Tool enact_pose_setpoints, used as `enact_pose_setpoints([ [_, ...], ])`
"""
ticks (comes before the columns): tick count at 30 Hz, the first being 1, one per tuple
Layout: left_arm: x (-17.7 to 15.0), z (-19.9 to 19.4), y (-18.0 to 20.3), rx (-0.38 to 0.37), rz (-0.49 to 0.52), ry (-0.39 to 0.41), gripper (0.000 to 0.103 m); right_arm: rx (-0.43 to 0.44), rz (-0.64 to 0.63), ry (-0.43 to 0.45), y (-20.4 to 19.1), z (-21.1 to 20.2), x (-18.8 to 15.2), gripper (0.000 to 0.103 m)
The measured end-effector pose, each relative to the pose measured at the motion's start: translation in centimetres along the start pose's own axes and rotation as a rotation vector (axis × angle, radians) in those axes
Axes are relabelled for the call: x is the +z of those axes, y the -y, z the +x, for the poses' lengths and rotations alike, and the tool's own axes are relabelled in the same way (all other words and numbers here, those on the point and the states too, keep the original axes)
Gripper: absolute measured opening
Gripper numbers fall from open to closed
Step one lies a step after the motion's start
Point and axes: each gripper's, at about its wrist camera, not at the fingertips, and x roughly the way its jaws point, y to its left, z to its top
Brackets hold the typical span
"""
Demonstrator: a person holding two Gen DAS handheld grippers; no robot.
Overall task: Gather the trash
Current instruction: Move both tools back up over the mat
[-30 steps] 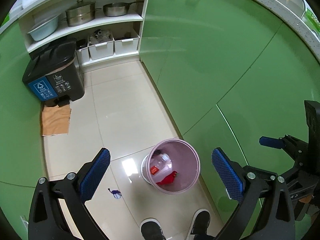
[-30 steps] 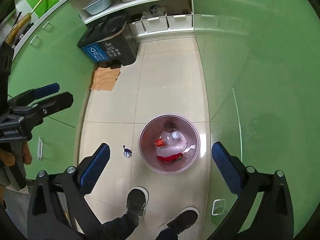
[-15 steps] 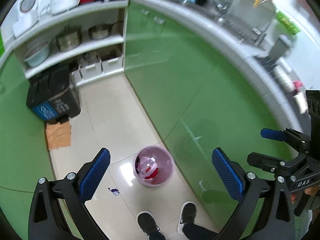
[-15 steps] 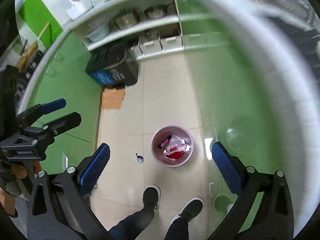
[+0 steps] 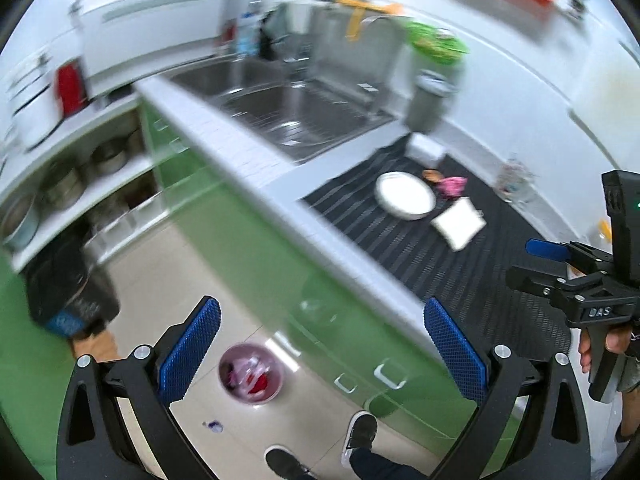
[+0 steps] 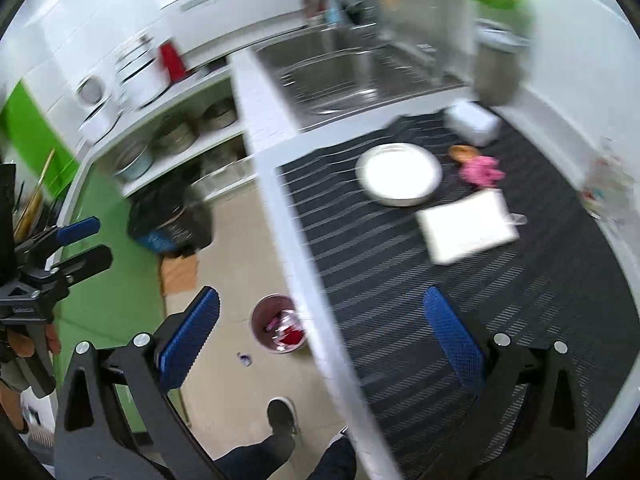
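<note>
Trash: crumpled pink wrapper (image 6: 481, 171) on ribbed black mat (image 6: 500, 300) | round white plate (image 6: 399, 173) | both hand-held grippers wide, empty

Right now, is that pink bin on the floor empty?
No. The pink bin stands upright holding red and pale trash, visible through its open top.

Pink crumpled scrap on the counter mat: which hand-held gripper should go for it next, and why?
Probably the right hand-held gripper: it is open, empty and already over the black mat, so moving it forward toward the pink crumpled scrap beyond the white plate seems sensible. The pink bin on the floor already holds trash.
</note>
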Motion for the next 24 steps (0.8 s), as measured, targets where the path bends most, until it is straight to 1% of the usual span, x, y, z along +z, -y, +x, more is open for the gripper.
enact_pose_setpoints([
  [5, 2.6, 1.7, 5.2, -0.058, 0.066, 0.002, 0.098, -0.039, 0.047, 0.018, 5.7, -2.1, -0.6, 0.1],
  [7, 3.5, 2.7, 7.3, -0.072, 0.082, -0.002, 0.098, -0.046, 0.06, 0.019, 7.6, -2.2, -0.4, 0.1],
  [12, 5.0, 5.3, 10.8, -0.086, 0.093, -0.021, 0.098, -0.043, 0.063, 0.017, 11.4, -1.5, 0.5, 0.1],
  [16, 6.3, 6.8, 12.4, -0.081, 0.103, -0.03, 0.098, -0.033, 0.06, 0.008, 13.1, -0.3, 1.7, 0.1],
  [24, 9.1, 10.2, 13.5, -0.087, 0.138, -0.055, 0.098, -0.031, 0.046, -0.03, 14.9, 4.9, 5.5, 0.1],
])
